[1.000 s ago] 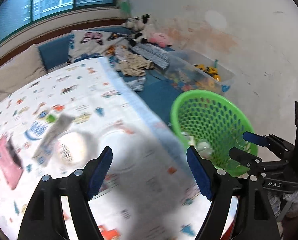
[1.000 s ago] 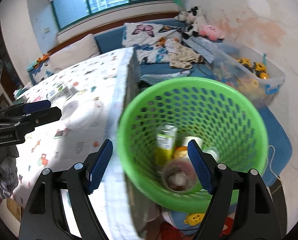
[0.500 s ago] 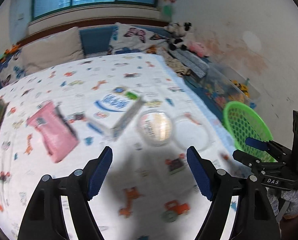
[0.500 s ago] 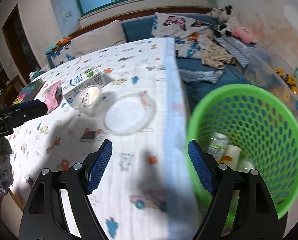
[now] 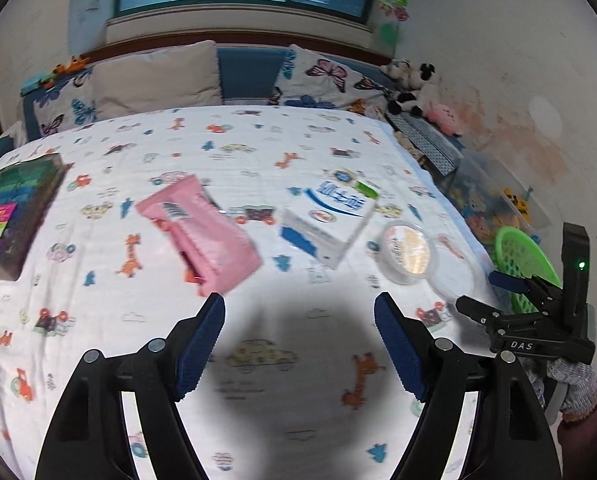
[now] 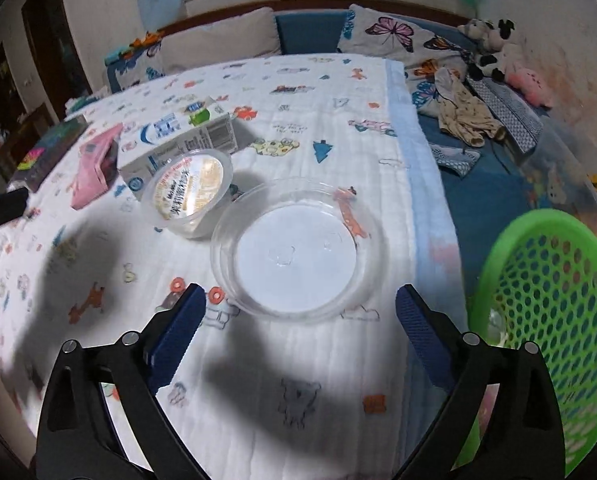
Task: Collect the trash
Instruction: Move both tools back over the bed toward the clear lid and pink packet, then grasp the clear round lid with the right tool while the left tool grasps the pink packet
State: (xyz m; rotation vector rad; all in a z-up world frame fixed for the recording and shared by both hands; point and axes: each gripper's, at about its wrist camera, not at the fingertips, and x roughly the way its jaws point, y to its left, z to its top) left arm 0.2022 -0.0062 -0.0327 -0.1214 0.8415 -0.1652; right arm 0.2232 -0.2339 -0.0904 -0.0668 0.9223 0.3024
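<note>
The right gripper [image 6: 300, 332] hangs over the bed's near right edge; its jaws have just been opening and stand wide apart with nothing between them. Straight ahead of them, close, lies a clear round lid [image 6: 296, 250], flat and with no long axis to line up on. The left gripper [image 5: 298, 346], jaws apart and empty, is farther from it. Just beyond the lid stands a sealed cup [image 6: 190, 192], touching a milk carton [image 6: 178, 136] whose length runs across the bed. The pink packet [image 5: 198, 232] lies farther left. Off the right edge, the green basket [image 6: 546, 304] seems to hold something pale, but I cannot tell what.
</note>
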